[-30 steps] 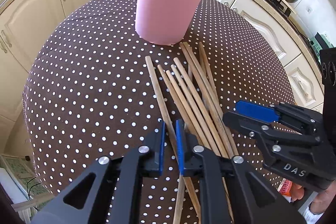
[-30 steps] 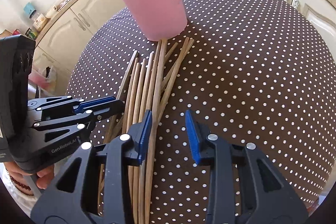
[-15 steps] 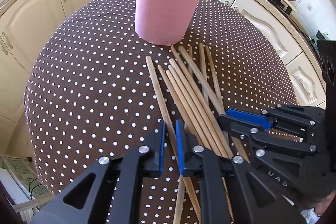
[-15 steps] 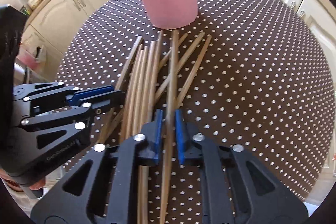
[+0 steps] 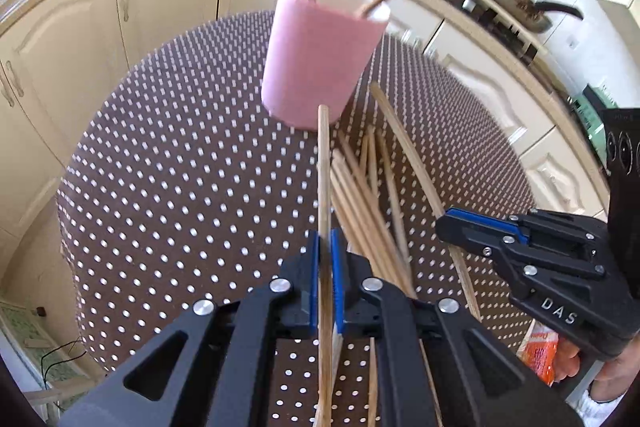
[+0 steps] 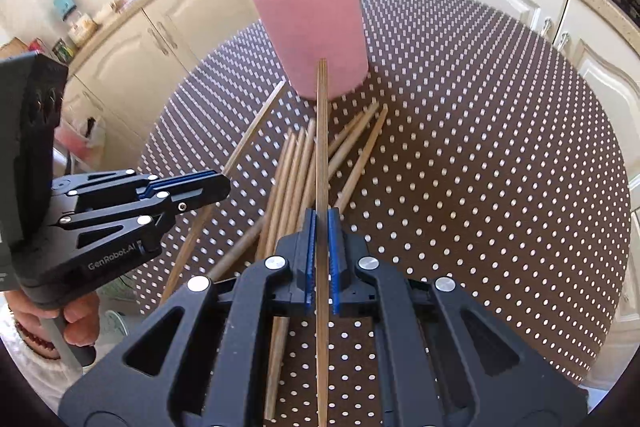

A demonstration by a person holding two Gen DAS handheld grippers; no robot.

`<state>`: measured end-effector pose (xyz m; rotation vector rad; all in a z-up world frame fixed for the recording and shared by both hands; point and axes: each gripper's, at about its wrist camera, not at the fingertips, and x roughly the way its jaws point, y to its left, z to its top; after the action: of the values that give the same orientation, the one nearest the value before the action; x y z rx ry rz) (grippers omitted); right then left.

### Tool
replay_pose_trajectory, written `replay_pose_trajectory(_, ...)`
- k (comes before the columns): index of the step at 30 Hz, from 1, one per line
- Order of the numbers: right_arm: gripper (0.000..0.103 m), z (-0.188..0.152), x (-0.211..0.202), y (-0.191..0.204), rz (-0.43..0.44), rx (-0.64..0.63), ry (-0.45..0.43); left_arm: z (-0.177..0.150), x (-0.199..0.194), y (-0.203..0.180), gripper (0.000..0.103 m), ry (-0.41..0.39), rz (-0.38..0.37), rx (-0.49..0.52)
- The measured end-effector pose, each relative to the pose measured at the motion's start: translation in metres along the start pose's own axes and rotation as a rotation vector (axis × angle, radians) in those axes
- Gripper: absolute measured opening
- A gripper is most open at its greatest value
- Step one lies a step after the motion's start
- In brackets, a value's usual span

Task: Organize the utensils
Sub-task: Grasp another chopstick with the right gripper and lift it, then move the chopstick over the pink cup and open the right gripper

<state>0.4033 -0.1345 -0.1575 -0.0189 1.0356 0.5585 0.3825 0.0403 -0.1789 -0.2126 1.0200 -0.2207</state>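
The round worktop [image 5: 168, 195] has a brown cloth with white dots; its near edge is hidden behind the black gripper bodies in both views. Cream cupboards [image 5: 72, 39] go around it, and the stove with a pan [image 5: 520, 11] at the top right of the left wrist view is blurred and hard to read.

A pink cup [image 5: 316, 63] stands upright on the far part of the worktop. Two chopsticks lean out of it, and their upper ends are cut off or blurred at the picture edge.

Just in front of the cup lies a loose pile of chopsticks [image 6: 296, 171], crossing each other. Their near ends are covered by the grippers, so the number is not clear.

The left hand-held gripper [image 5: 325, 267] is closed on one chopstick [image 5: 324, 179], which passes between the blue pads and points toward the cup; its tip looks in front of the cup's base, and whether it touches the cup I cannot tell. The right hand-held gripper [image 6: 321, 251] has just been closing and now clamps another chopstick [image 6: 321, 147] in the same way.

A hand [image 6: 76, 315] holds the left tool's handle, partly cut off at the edge.
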Motion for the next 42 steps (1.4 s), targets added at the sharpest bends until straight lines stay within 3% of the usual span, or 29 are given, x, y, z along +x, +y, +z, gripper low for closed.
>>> replay_pose_trajectory(4, 0.007, 0.000, -0.033, -0.006, 0.025, 0.018, -0.116, 0.009, -0.026, 0.000, 0.006, -0.103, -0.037, 0.001)
replay_pose_trajectory(12, 0.007, 0.022, -0.079, -0.009, 0.069, 0.053, -0.351, 0.039, -0.082, 0.003, 0.006, -0.386, -0.107, -0.004)
replay_pose_trajectory(16, 0.007, 0.046, -0.089, -0.009, 0.056, 0.052, -0.464, 0.066, -0.103, 0.003, 0.006, -0.538, -0.131, -0.004)
replay_pose_trajectory(25, 0.007, 0.113, -0.089, -0.014, 0.102, 0.000, -0.679, 0.128, -0.127, -0.010, 0.006, -0.849, -0.099, 0.010)
replay_pose_trajectory(33, 0.007, 0.154, -0.067, -0.016, 0.153, -0.024, -0.787, 0.166, -0.095, -0.010, 0.006, -0.918, -0.076, 0.012)
replay_pose_trajectory(42, 0.007, 0.161, -0.037, -0.019, 0.161, -0.015, -0.826, 0.177, -0.057, 0.002, 0.006, -0.931, -0.043, 0.003)
